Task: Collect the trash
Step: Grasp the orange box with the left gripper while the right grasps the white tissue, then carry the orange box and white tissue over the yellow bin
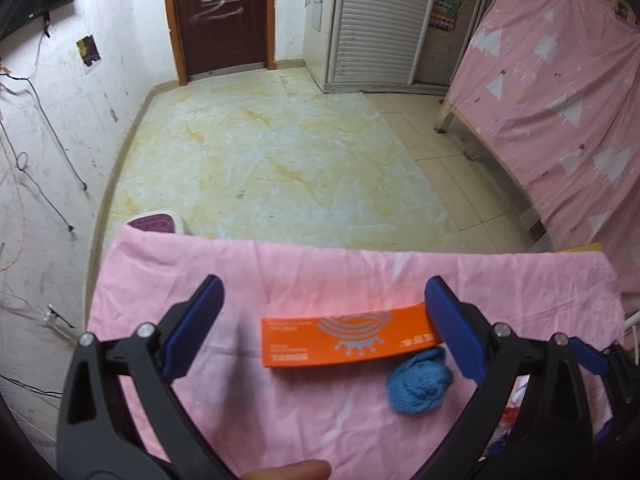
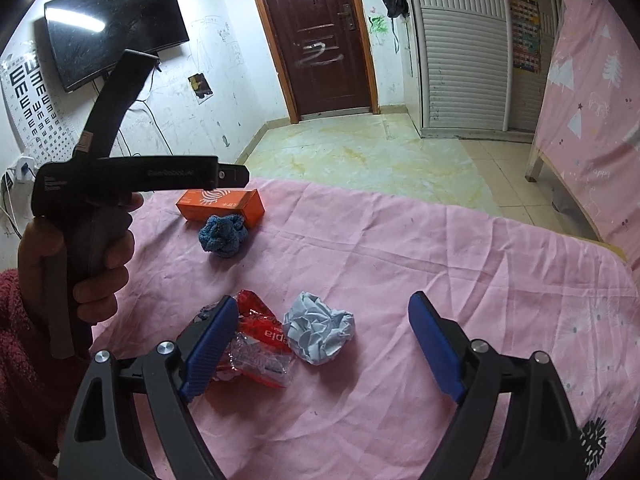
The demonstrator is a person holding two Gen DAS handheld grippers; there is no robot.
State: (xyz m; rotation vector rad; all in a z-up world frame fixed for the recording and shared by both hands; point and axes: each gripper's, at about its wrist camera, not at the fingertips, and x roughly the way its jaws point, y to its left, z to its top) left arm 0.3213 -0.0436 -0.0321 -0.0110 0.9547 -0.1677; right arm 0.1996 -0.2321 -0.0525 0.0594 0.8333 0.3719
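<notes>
An orange box [image 1: 344, 338] lies flat on the pink tablecloth [image 1: 280, 272], between the wide-apart fingers of my left gripper [image 1: 324, 286]. The right finger overlaps the box's end; the left finger stands well clear of it. A blue woolly ball [image 1: 418, 384] sits just in front of the box. My right gripper [image 2: 324, 300] is open over a crumpled pale-blue paper ball [image 2: 320, 332]. A red and clear wrapper [image 2: 256, 348] lies against its left finger. The orange box [image 2: 222, 208] and blue ball [image 2: 222, 236] show further back.
A hand [image 2: 40, 248] holds the left tool's black body [image 2: 132, 176] at the left. Beyond the table's far edge are floor tiles [image 1: 280, 152], a brown door [image 1: 224, 16], a slatted wardrobe [image 1: 380, 20] and a pink-draped bed frame [image 1: 560, 120]. A purple slipper [image 1: 158, 222] lies on the floor.
</notes>
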